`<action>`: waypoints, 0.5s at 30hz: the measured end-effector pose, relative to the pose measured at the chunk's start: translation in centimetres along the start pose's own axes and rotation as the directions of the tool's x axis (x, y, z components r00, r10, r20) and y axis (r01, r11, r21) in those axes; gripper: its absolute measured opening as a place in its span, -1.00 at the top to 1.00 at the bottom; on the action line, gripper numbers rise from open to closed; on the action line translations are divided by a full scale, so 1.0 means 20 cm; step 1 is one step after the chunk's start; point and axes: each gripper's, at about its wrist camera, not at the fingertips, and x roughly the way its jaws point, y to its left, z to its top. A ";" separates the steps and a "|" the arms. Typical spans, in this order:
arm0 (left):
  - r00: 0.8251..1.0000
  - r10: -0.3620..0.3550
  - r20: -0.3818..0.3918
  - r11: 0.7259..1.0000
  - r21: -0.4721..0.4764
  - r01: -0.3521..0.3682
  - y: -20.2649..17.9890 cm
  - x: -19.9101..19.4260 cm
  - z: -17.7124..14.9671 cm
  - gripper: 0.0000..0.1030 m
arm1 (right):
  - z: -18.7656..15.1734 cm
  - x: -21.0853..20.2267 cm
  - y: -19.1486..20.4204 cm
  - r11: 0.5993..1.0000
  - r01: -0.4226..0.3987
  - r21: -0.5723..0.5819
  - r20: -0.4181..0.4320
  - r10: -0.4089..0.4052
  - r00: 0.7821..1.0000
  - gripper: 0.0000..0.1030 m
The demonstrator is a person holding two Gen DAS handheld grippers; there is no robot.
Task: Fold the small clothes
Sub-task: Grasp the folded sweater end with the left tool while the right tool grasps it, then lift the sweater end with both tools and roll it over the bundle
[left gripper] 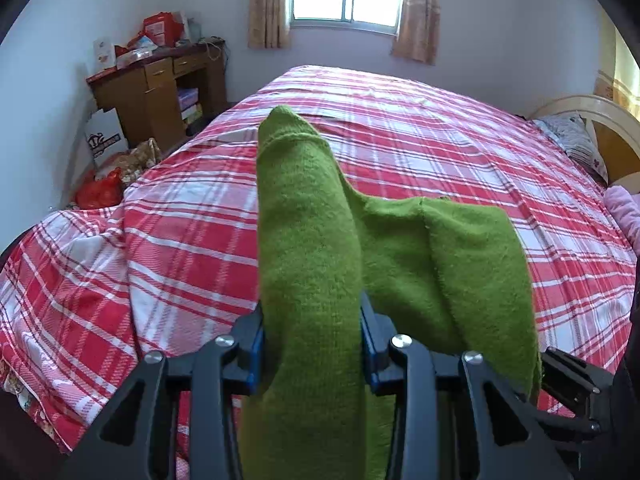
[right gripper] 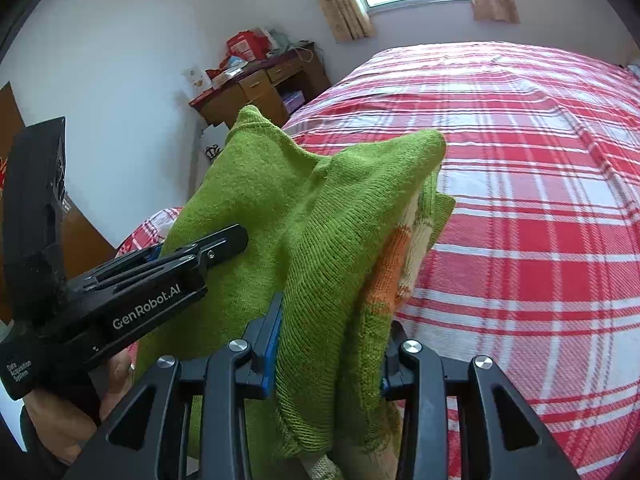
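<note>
A: Red-and-white plaid bed (left gripper: 420, 152) lies below; the green knitted garment (left gripper: 312, 240) hangs above it, off the sheet.

B: Left gripper (left gripper: 312, 344) and right gripper (right gripper: 328, 344) both have jaws clenched on bunched knit. I'd spread them apart, then lower the garment flat before folding.

both tools (left gripper: 312, 344) (right gripper: 330, 350) clamped, tilted downward
</note>
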 end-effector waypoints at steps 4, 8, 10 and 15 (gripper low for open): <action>1.000 0.014 0.012 1.000 -0.007 -0.014 0.04 -0.01 0.01 0.25 | 0.02 0.02 0.04 1.000 -0.011 -0.014 0.000 0.011 1.000 0.26; 0.999 0.036 0.028 0.999 -0.005 -0.036 0.10 -0.03 0.02 0.25 | 0.05 0.05 0.08 0.999 -0.025 -0.034 -0.001 0.025 1.000 0.26; 0.999 0.043 0.033 0.999 -0.017 -0.042 0.13 -0.03 0.03 0.25 | 0.06 0.07 0.12 0.998 -0.032 -0.049 -0.001 0.032 0.999 0.26; 0.996 0.073 0.053 0.997 -0.035 -0.071 0.21 -0.05 0.07 0.25 | 0.13 0.10 0.20 0.995 -0.054 -0.085 0.008 0.055 0.998 0.26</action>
